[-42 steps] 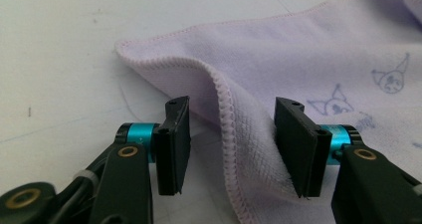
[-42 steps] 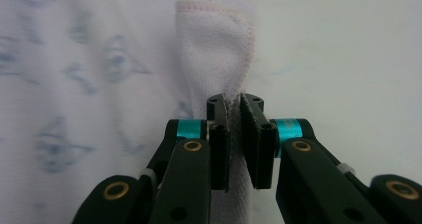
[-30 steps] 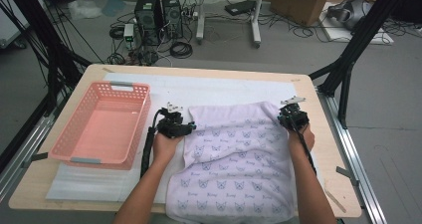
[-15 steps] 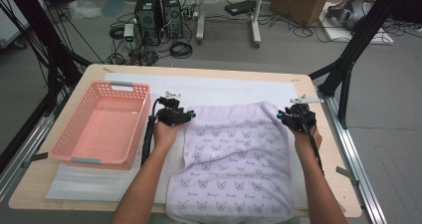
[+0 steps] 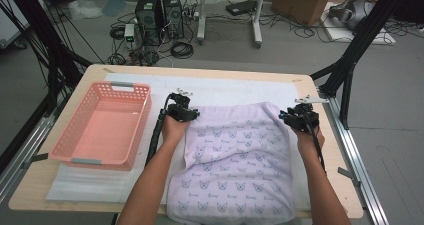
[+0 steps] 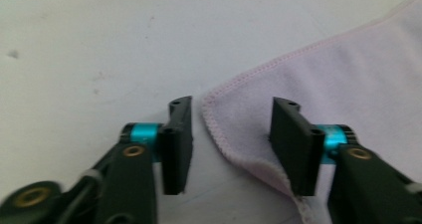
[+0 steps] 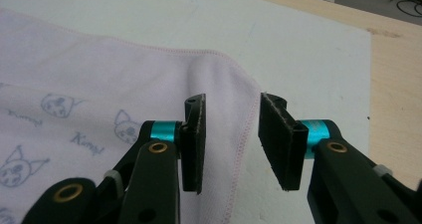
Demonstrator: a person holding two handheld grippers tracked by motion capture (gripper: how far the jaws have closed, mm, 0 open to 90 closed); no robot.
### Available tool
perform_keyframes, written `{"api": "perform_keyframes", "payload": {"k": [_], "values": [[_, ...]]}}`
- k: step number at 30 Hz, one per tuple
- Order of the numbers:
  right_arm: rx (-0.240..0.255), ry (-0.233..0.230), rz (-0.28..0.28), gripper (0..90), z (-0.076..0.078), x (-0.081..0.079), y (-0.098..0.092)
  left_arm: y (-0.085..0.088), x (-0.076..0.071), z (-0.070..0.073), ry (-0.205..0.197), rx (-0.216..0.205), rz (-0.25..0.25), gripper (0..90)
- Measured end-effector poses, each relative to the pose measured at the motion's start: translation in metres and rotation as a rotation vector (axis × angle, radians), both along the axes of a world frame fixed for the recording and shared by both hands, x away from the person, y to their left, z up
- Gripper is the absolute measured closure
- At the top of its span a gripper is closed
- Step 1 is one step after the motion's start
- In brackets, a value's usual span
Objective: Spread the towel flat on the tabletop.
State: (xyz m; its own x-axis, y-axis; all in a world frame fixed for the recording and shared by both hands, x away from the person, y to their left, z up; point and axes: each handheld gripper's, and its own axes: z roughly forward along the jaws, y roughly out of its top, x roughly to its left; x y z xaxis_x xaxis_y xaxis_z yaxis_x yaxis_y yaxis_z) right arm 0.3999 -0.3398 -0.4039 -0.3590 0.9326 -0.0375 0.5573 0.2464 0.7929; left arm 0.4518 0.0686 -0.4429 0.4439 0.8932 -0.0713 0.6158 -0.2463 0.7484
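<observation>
A lilac towel (image 5: 235, 155) printed with small cat faces lies spread on the white mat, its near end hanging over the table's front edge. My left gripper (image 5: 182, 110) is at the towel's far left corner. In the left gripper view its jaws (image 6: 231, 104) have just been closing but still stand apart, with the hemmed corner of the towel (image 6: 348, 74) between them and untouched by the pads. My right gripper (image 5: 298, 116) is at the far right corner. Its jaws (image 7: 231, 102) have just been opening and straddle the hem of the towel (image 7: 99, 74).
A pink plastic basket (image 5: 120, 85) stands on the left of the white mat (image 5: 225, 87). The wooden table (image 5: 200, 70) has metal rails along both sides. Computers, cables and boxes lie on the floor beyond the far edge.
My left hand has moved a little away from the person, to the towel's far left corner. The right hand has stayed at the far right corner.
</observation>
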Motion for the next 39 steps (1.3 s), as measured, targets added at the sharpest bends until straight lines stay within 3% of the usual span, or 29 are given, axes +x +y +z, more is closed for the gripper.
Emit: {"api": "perform_keyframes", "payload": {"k": [2,4,6,8,9,10,11,15,18,21,23,25,26,27,29,30,32,33,35,37,39], "values": [[0.007,0.009,-0.001,62.3,-0.003,0.002,0.0,0.004,0.003,-0.001,-0.004,-0.019,0.016,85.6],[0.013,0.022,0.007,62.8,-0.005,0.004,0.002,0.011,0.007,0.0,-0.048,-0.01,0.079,86.7],[0.016,0.028,0.02,64.3,-0.007,0.006,0.004,0.023,0.015,0.006,-0.047,-0.036,0.146,87.3],[0.026,0.02,0.02,64.9,-0.008,0.007,0.005,0.032,0.018,0.012,-0.081,-0.063,0.176,89.4],[0.036,0.013,0.018,64.8,-0.009,0.008,0.005,0.035,0.018,0.015,-0.088,-0.09,0.179,87.0],[0.04,0.018,0.016,64.5,-0.01,0.009,0.006,0.037,0.019,0.016,-0.077,-0.12,0.18,74.9],[0.037,0.017,0.018,64.0,-0.011,0.011,0.006,0.04,0.018,0.016,-0.059,-0.139,0.169,67.3],[0.041,0.046,0.0,62.8,-0.02,0.017,0.002,0.041,0.013,0.016,-0.021,-0.172,0.107,56.9],[0.047,0.065,-0.011,61.4,-0.027,0.022,-0.001,0.038,0.008,0.014,-0.025,-0.18,0.088,53.6],[0.038,0.108,0.018,58.7,-0.038,0.03,0.002,0.037,0.008,0.014,-0.027,-0.183,0.063,50.7],[0.03,0.092,0.026,58.0,-0.043,0.033,0.007,0.035,0.007,0.014,-0.023,-0.186,0.05,48.7],[0.028,0.095,0.038,67.5,-0.043,0.038,0.009,0.034,0.007,0.013,-0.015,-0.184,0.04,47.7],[0.02,0.098,0.053,80.6,-0.042,0.039,0.009,0.033,0.007,0.013,-0.007,-0.182,0.036,47.4],[-0.031,0.097,0.062,86.5,-0.04,0.043,0.011,0.032,0.007,0.012,-0.001,-0.183,0.034,46.6],[-0.174,0.058,0.007,87.6,-0.037,0.047,0.016,0.031,0.005,0.012,0.014,-0.178,0.025,45.9],[-0.193,0.025,-0.047,87.7,-0.035,0.048,0.014,0.03,0.002,0.011,0.015,-0.184,0.023,45.5],[-0.135,-0.021,-0.157,87.6,-0.035,0.049,0.007,0.029,-0.003,0.01,0.027,-0.164,0.003,45.2],[-0.114,-0.029,-0.181,87.5,-0.036,0.049,0.005,0.027,-0.005,0.009,0.046,-0.142,-0.016,43.3],[-0.089,-0.004,-0.166,85.3,-0.038,0.05,0.004,0.024,-0.007,0.009,0.068,-0.125,-0.048,39.6],[-0.087,0.003,-0.133,74.2,-0.036,0.048,0.006,0.018,-0.009,0.011,0.071,-0.117,-0.073,39.6],[-0.058,-0.005,-0.117,69.3,-0.031,0.044,0.006,0.009,-0.011,0.011,0.071,-0.097,-0.096,39.8]]}}
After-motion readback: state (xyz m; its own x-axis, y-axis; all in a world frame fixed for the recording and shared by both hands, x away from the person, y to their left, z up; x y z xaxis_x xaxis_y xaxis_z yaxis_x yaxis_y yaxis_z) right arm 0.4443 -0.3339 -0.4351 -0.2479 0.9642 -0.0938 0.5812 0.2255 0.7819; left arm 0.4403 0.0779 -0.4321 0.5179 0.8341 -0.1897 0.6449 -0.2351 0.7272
